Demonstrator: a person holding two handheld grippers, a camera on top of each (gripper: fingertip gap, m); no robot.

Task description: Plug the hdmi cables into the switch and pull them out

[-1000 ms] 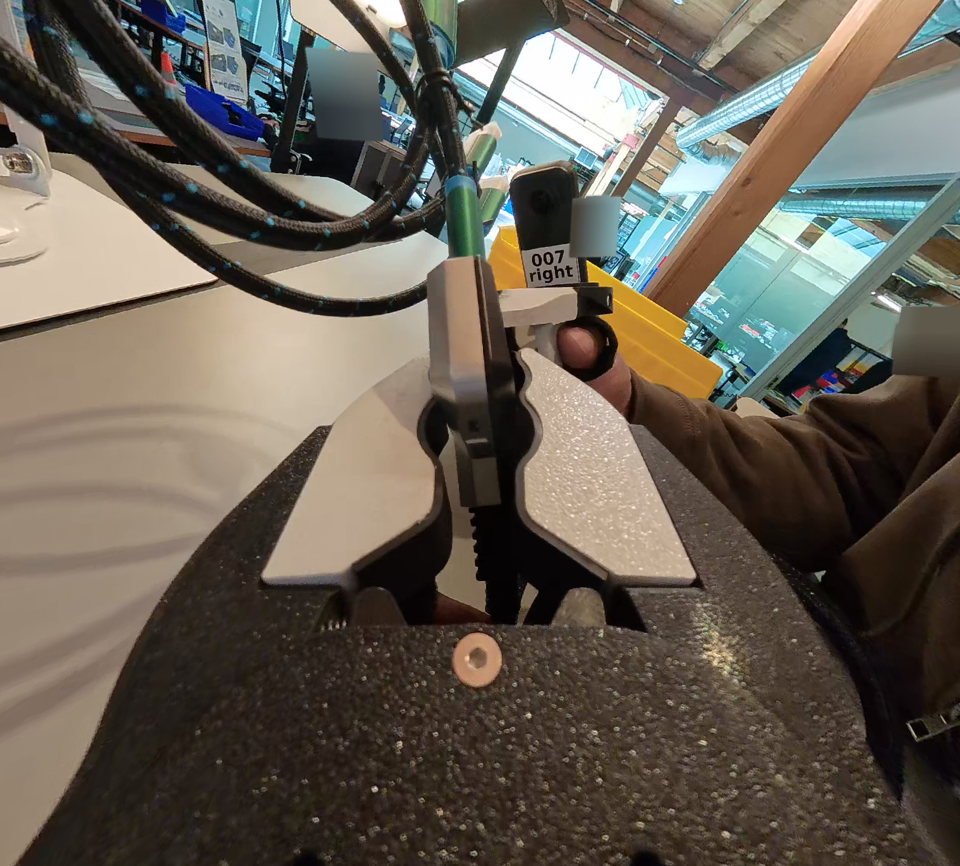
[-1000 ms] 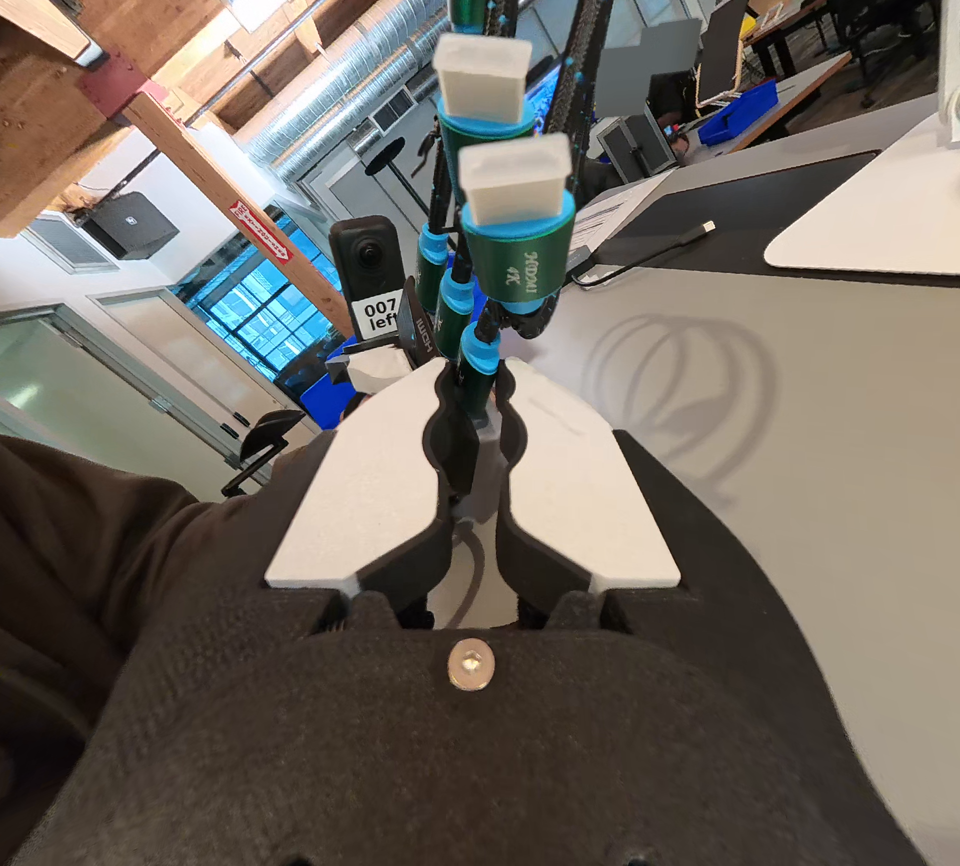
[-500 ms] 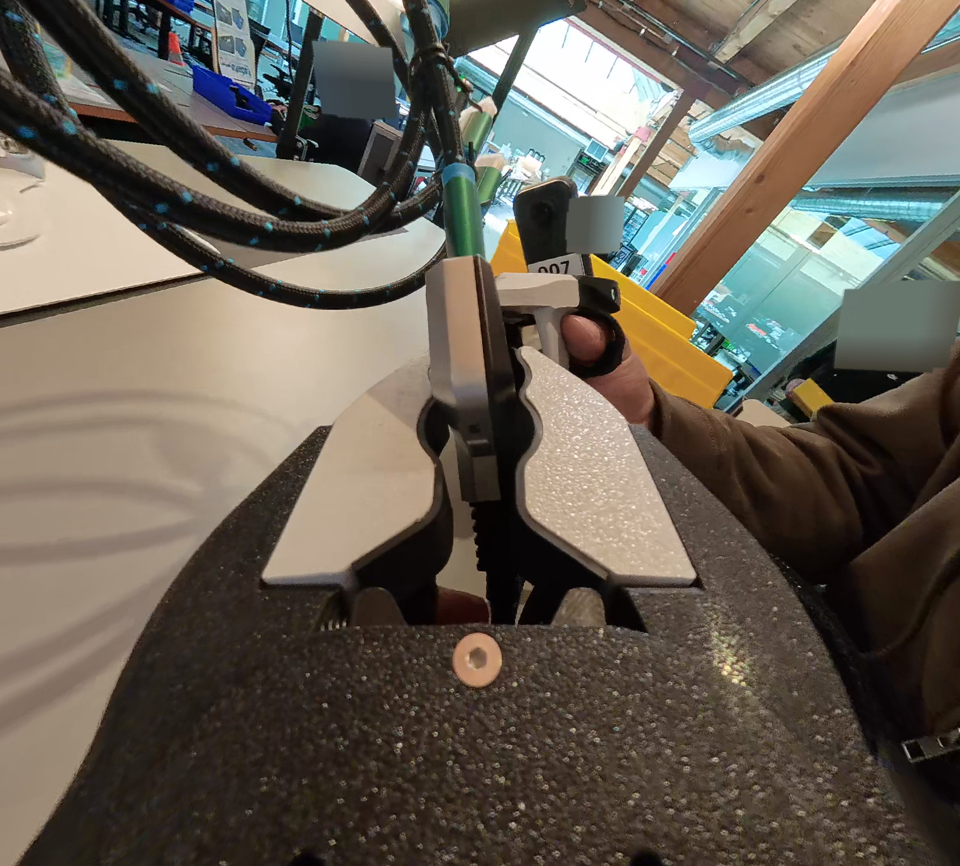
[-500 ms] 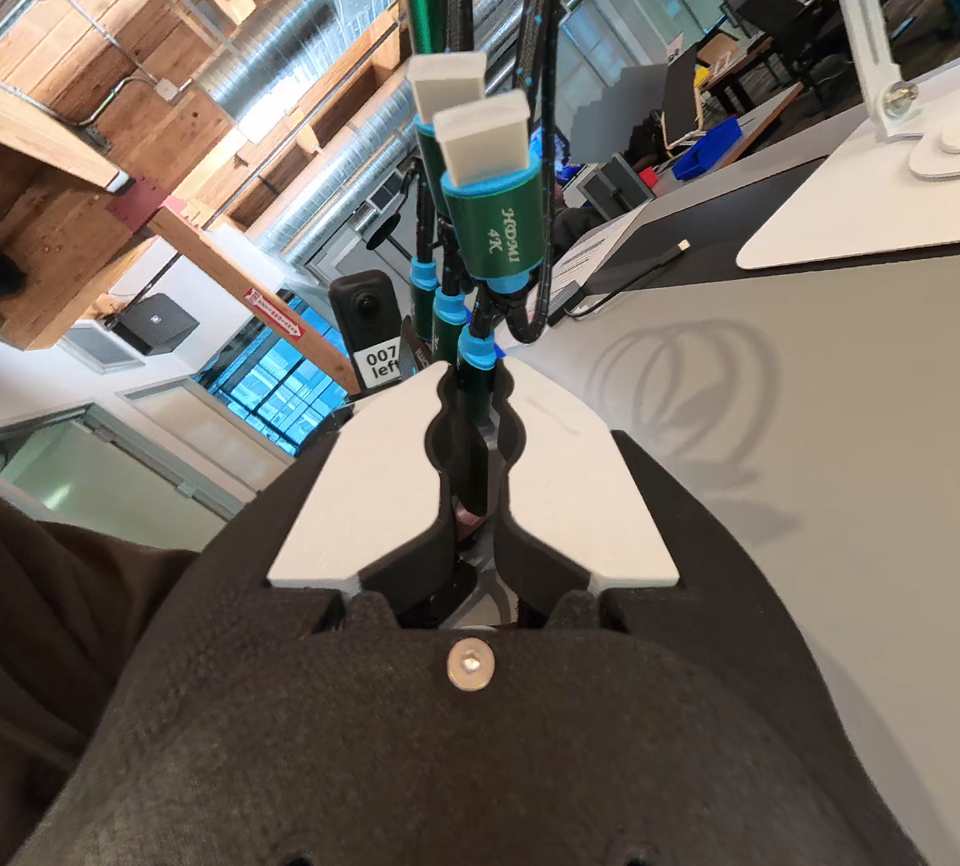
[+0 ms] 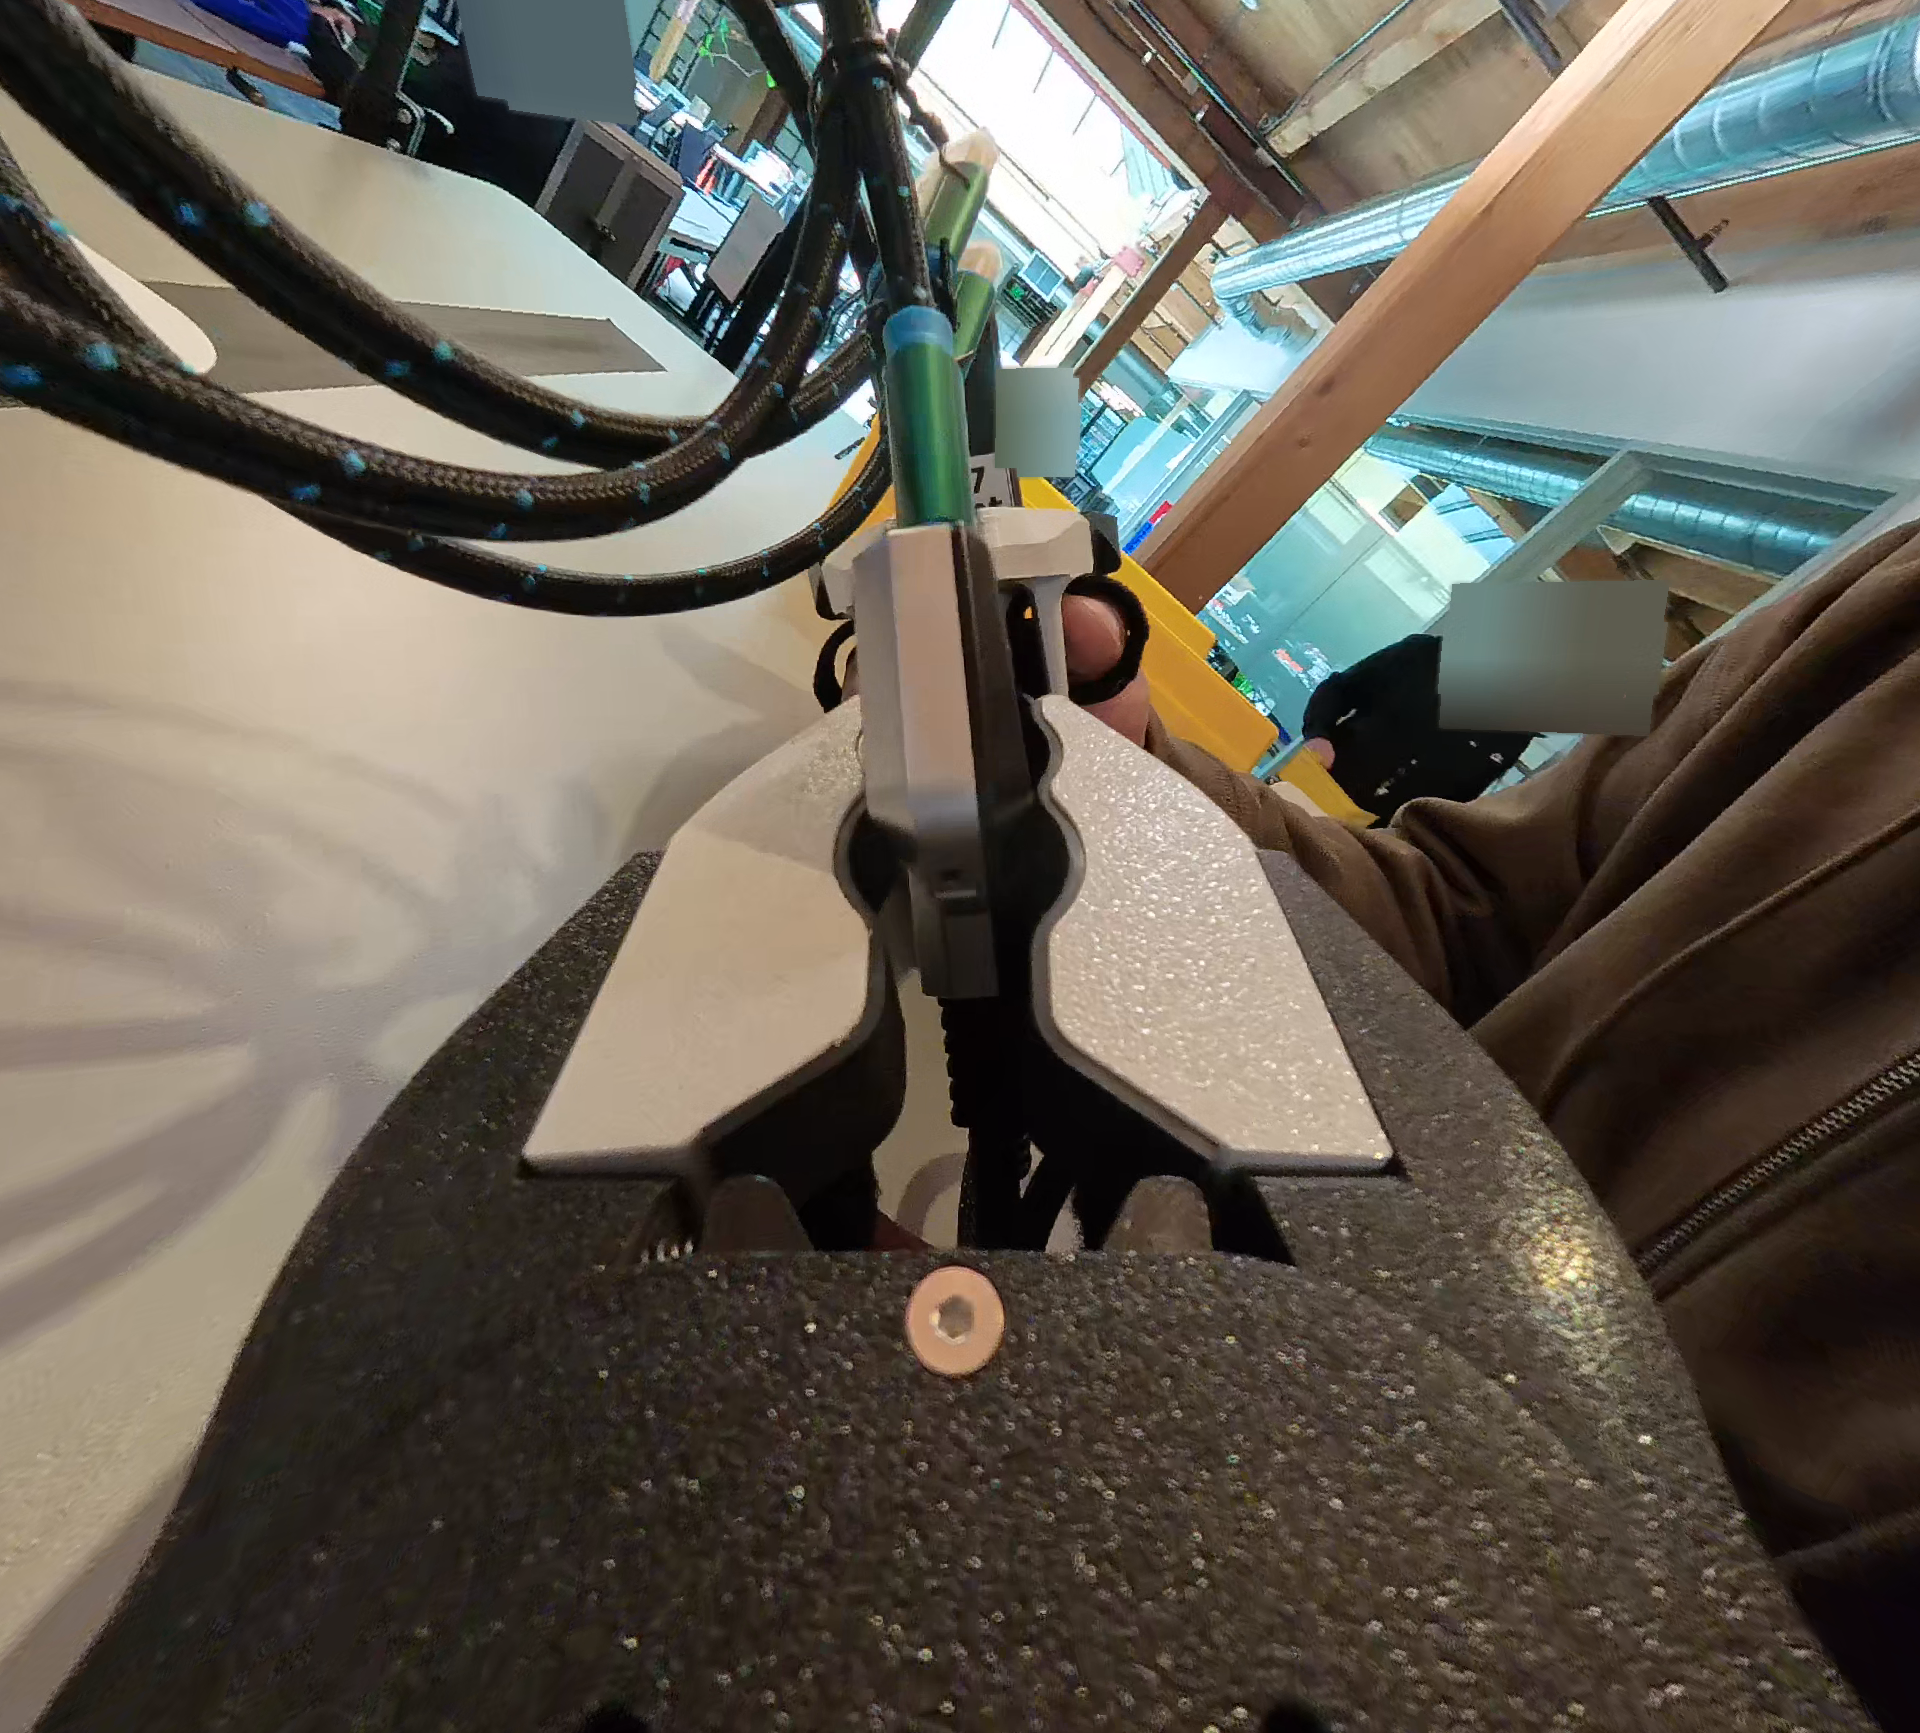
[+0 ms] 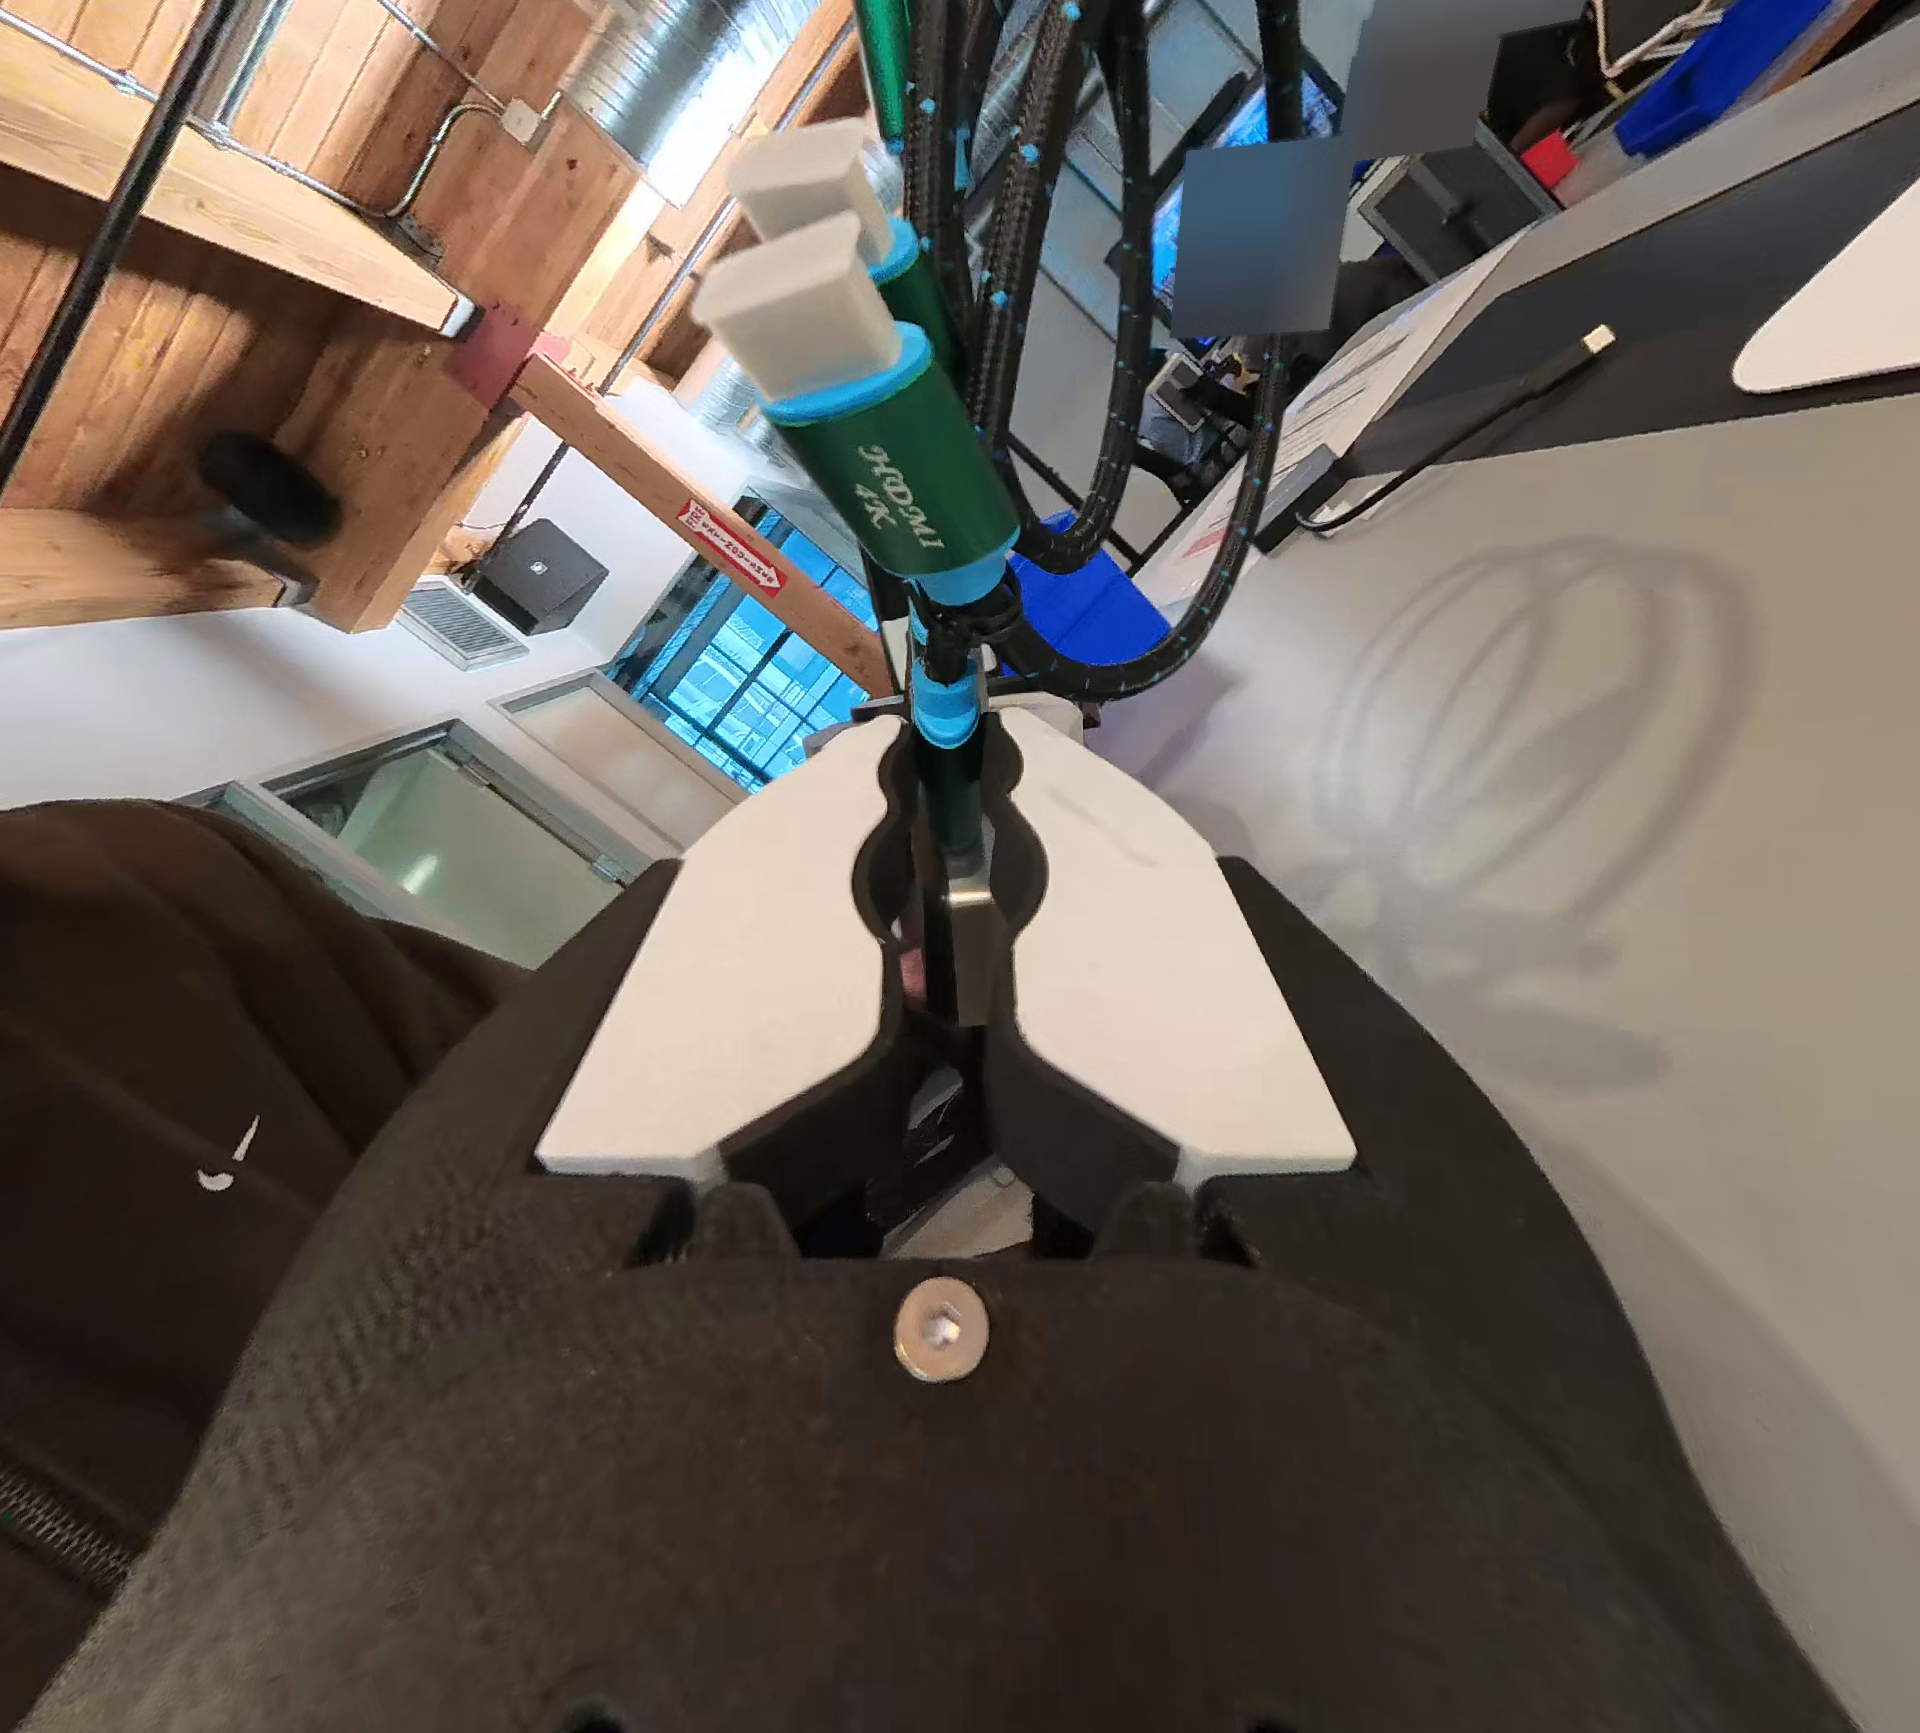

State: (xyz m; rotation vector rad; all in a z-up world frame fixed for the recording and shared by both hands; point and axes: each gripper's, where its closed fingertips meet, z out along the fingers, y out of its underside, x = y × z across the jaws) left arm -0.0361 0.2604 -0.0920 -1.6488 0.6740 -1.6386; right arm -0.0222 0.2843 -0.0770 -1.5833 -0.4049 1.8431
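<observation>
Left wrist view: My left hand-held gripper point(image 5: 951, 748) is closed partway on a grey adapter block point(image 5: 914, 717), which stands on edge between the two fingers. Both fingers bear against its sides. A green cable plug point(image 5: 928, 436) with a blue collar enters the far end of the block. From that plug, black braided cables point(image 5: 416, 457) with blue flecks loop away to the left, hanging above the white desk point(image 5: 312, 748) and casting curved shadows on it. Just beyond the block, my right hand point(image 5: 1101, 655) is visible on the other gripper's trigger, with a brown sleeve point(image 5: 1558, 904) behind it. A yellow bin point(image 5: 1205, 675) stands farther back.

Right wrist view: My right hand-held gripper point(image 6: 951, 748) is closed nearly all the way on the green cable plug point(image 6: 951, 800), with the plug's blue collar sitting at the fingertips. Both fingers press on the plug body. The grey adapter block point(image 6: 971, 945) lies deeper between the fingers, at the near end of the plug. Above the fingertips, two spare green plugs with white caps point(image 6: 873, 426) tilt to the left, tied into the coil of black braided cables point(image 6: 1091, 229). The coil hangs in the air over the desk point(image 6: 1558, 852), and its looped shadow falls to the right. A blue bin point(image 6: 1091, 613) sits behind the coil.
</observation>
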